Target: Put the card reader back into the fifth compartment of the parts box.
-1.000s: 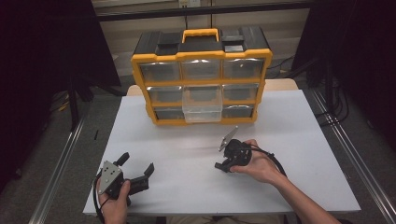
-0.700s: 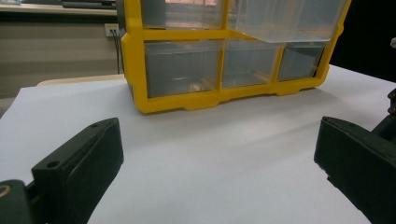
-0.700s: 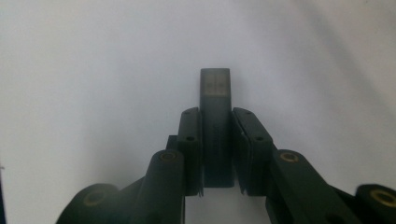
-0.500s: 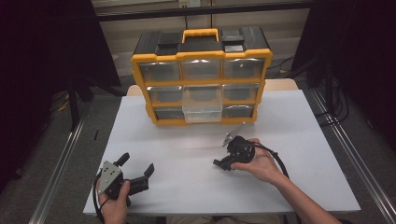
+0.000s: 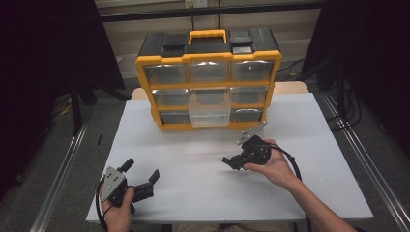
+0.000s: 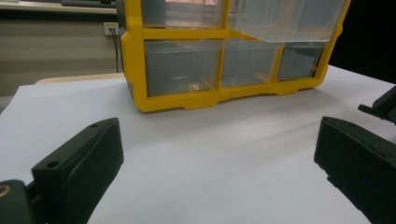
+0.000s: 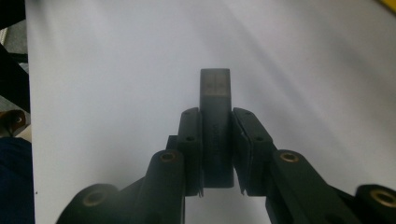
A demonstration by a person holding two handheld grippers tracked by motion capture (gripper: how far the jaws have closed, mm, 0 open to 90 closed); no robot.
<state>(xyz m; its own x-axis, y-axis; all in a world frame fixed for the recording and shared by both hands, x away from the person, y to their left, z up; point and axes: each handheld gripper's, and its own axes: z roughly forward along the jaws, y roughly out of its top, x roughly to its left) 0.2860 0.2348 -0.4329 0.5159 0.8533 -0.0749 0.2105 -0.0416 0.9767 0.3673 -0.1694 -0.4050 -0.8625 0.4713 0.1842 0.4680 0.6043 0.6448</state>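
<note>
Looking down from the high view, we are seeing the yellow drawer organizer (image 5: 209, 82) standing at the far edge of the white tabletop (image 5: 193, 164), with one clear drawer (image 5: 209, 107) in the middle column pulled out toward us. We are counting nine drawers in three rows of three, and two claws. The right claw (image 5: 231, 162) is sitting just in front of the organizer, below and slightly right of the pulled-out drawer, pointing left across the tabletop. The left claw (image 5: 145, 181) is resting well apart at the near left corner, so the right hand is the nearer one to the open drawer.

Moving to the left gripper view, we are seeing the left claw (image 6: 215, 154) spread wide with nothing between its jaws, and the organizer (image 6: 135, 70) lying ahead with the pulled-out drawer (image 6: 280, 18) overhanging at upper right.

Turning to the right gripper view, we are seeing the right claw (image 7: 217, 135) clamped on one small dark rectangular block (image 7: 215, 126), its long axis running along the jaws and its end sticking out past the tips. We are judging that the drawer lies behind and to the side of where this claw is pointing, so it needs to swing round toward the organizer.
</note>
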